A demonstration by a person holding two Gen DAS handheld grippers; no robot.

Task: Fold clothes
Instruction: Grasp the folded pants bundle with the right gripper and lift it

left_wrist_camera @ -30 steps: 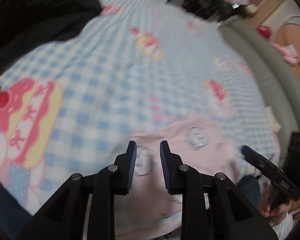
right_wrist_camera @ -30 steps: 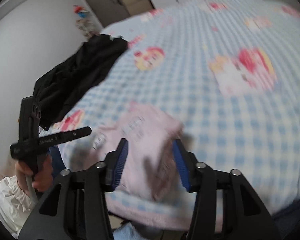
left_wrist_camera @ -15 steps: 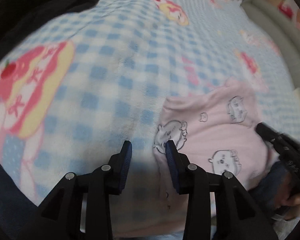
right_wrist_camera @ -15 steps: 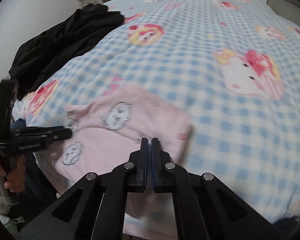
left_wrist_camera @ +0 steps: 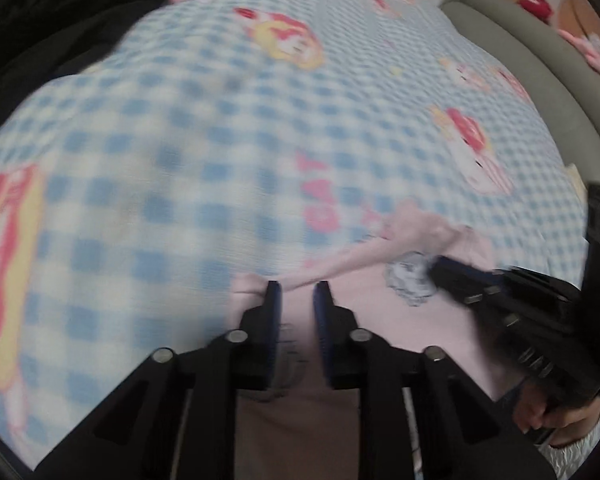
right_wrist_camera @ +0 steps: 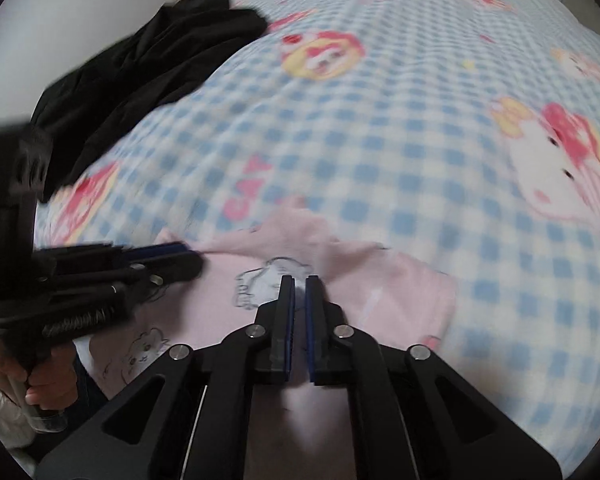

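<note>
A pink garment with cartoon prints [left_wrist_camera: 380,304] lies at the near edge of the blue checked bedspread [left_wrist_camera: 220,128]; it also shows in the right wrist view [right_wrist_camera: 340,280]. My left gripper [left_wrist_camera: 297,292] has its jaws part open over the garment's near left edge, with pink cloth between them. My right gripper [right_wrist_camera: 300,284] has its jaws nearly closed, a thin gap showing, with pink cloth at the tips near a cartoon print. Each gripper shows in the other's view, blurred: the right one [left_wrist_camera: 500,292] and the left one [right_wrist_camera: 132,264].
A black garment [right_wrist_camera: 140,68] lies heaped at the far left of the bed [left_wrist_camera: 60,12]. A grey padded bed edge [left_wrist_camera: 532,72] runs along the right. The bedspread [right_wrist_camera: 420,120] carries pink and yellow cartoon prints.
Both grippers have moved onto the pink garment. The right gripper shut and now shows a thin gap. The garment's far edge has bunched and lifted. The left jaws stay part open.
</note>
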